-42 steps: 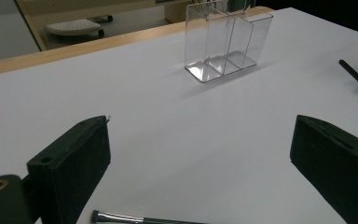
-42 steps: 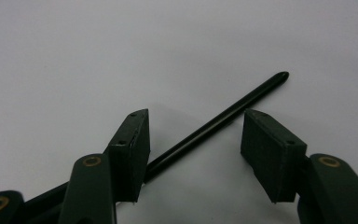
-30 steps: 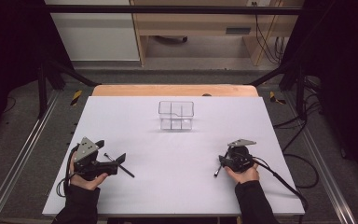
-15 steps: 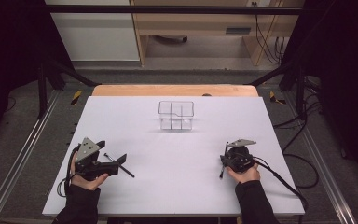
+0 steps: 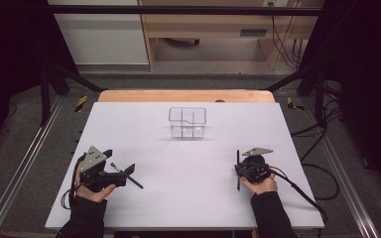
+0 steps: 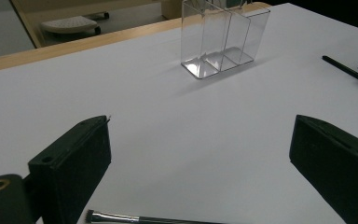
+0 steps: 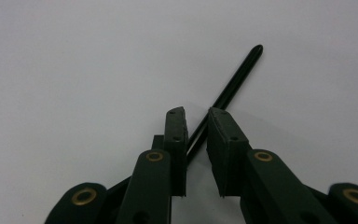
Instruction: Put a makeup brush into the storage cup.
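1. Your right gripper (image 7: pixel 196 122) rests low on the white counter (image 5: pixel 188 198), its jaws drawn nearly together around a thin black stick (image 7: pixel 233 86). Whether the pads actually pinch it cannot be told.
2. This stick looks light, rigid and smooth, so it will likely roll or swivel in a loose hold. Take it near mid-length, squarely across the shaft.
3. Your left gripper (image 6: pixel 200 158) has its jaws wide apart, holding nothing. A slim brush (image 6: pixel 140 218) with a metal ferrule lies on the counter just beneath them.
4. In the high view that brush (image 5: pixel 127 175) lies slantwise beside the left gripper (image 5: pixel 121 171). Its bristled end is probably soft, so grip the handle.
5. The clear organizer (image 5: pixel 187 122) stands upright at mid-counter, well apart from both grippers. Its compartments appear empty.
6. The organizer (image 6: pixel 223 37) looks thin-walled and light, and a knock could tip it.
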`<state>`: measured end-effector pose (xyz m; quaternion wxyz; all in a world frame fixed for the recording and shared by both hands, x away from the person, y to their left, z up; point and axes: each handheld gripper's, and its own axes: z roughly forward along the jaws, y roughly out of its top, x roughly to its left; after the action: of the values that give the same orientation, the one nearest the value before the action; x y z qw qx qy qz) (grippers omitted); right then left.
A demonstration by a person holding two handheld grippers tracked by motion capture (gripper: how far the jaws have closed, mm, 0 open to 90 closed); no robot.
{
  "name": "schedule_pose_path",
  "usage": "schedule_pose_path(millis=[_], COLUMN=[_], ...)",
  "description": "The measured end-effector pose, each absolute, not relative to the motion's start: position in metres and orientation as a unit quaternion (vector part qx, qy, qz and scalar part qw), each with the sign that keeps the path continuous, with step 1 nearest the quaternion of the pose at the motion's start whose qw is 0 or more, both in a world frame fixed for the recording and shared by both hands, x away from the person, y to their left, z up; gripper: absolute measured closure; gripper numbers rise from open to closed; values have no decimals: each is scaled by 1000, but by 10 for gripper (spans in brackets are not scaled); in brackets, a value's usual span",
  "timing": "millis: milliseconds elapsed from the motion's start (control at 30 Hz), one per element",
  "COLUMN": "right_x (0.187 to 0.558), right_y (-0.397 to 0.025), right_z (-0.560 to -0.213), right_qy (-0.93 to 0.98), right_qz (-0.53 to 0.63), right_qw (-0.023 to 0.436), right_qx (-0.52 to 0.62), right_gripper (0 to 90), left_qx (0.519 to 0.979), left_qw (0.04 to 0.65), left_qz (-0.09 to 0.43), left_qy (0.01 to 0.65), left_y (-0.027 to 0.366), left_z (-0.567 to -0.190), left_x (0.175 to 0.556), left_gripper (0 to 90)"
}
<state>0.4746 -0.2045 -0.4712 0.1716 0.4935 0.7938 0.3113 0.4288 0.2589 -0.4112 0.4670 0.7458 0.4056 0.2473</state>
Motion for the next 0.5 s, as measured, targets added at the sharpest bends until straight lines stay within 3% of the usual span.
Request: schedule_pose_path(millis=[167,333,500], right_x=[475,477,478], right_y=[-204,-202,-200], right_z=[-472,-474,-474], right_qy=[795,792,793], right_qz=[315,317,314], right_qw=[171,173,179], right_qx=[490,492,490], right_gripper=[780,714,755], left_qx=[747,746,746], left_qw=[466,467,468], left_qz=[247,247,247], left_qy=[405,406,405], left_y=[258,259,259], left_z=[-411,-411,-411], left_x=[429,429,429], left_gripper=[47,48,48])
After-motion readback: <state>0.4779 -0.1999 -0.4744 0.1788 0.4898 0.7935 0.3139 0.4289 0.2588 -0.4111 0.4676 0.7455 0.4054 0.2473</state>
